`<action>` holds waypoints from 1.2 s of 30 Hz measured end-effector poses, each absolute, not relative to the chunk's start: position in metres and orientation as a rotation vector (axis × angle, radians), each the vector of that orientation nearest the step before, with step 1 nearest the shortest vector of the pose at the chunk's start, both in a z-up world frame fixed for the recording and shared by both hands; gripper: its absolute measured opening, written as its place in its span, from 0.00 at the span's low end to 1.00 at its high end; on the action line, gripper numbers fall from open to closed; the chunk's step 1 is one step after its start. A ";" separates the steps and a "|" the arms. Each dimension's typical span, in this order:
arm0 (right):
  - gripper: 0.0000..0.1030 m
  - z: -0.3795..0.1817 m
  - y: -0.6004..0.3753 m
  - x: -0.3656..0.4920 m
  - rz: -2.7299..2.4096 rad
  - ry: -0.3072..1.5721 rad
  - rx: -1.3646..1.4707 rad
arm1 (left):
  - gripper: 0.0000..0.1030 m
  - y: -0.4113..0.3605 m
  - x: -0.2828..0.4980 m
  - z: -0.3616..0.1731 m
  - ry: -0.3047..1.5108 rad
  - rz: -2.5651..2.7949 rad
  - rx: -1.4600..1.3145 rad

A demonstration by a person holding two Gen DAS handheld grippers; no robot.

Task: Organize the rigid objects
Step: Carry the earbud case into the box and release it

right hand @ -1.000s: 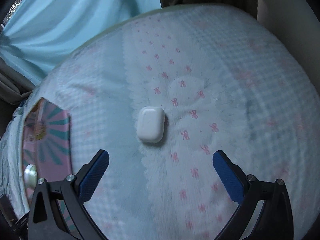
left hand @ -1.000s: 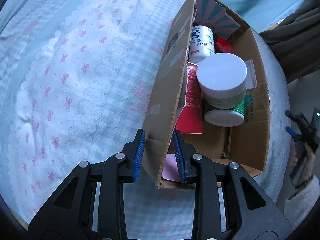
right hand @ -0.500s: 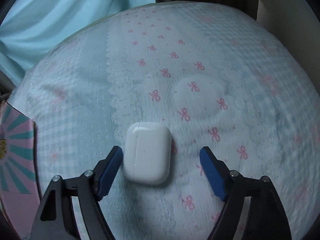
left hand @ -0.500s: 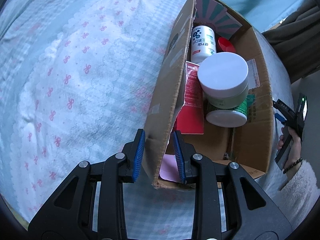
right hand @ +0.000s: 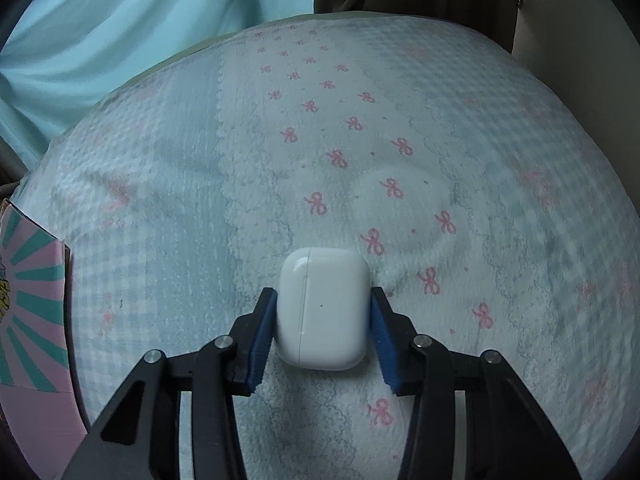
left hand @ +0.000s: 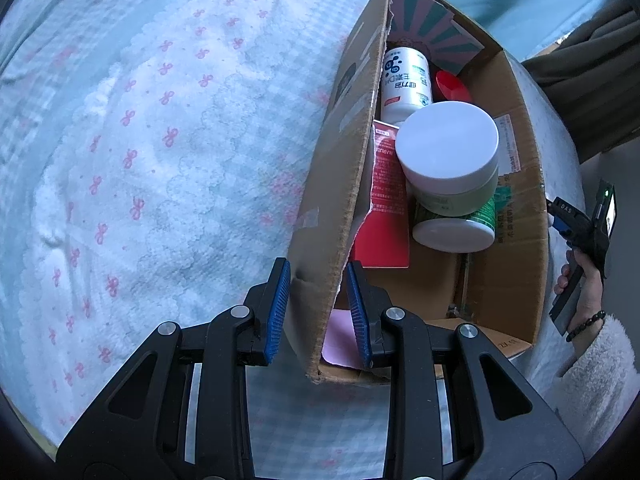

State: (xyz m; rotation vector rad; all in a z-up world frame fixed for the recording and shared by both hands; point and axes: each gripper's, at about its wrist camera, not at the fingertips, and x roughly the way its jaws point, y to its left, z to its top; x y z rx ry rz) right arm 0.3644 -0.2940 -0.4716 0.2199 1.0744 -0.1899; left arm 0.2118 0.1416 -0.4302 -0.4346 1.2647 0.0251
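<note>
The earbud case (right hand: pixel 322 308), white and smooth, lay on the bedspread (right hand: pixel 400 140) at lower centre of my right view. My right claw (right hand: pixel 323 330) had just been closing, and its blue pads pressed the case on both sides. In the left view my left claw (left hand: pixel 318 312) was clamped on the near wall of the cardboard box (left hand: pixel 332 208) at centre frame. Inside the box I saw a white-lidded jar (left hand: pixel 450 152), a white bottle (left hand: pixel 404 84) and a red carton (left hand: pixel 386 208). A hand (left hand: pixel 580 292) showed at the right edge.
</note>
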 end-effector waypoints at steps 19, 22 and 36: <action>0.41 -0.342 -0.275 0.347 -0.150 1.013 0.285 | 0.24 0.146 0.213 -0.432 1.286 -0.040 -0.457; 0.41 -0.307 -0.252 0.350 -0.108 0.991 0.283 | 0.24 0.146 0.213 -0.431 1.298 -0.060 -0.443; 0.41 -0.240 -0.082 0.368 0.155 0.966 0.338 | 0.24 0.149 0.220 -0.431 1.337 -0.167 -0.386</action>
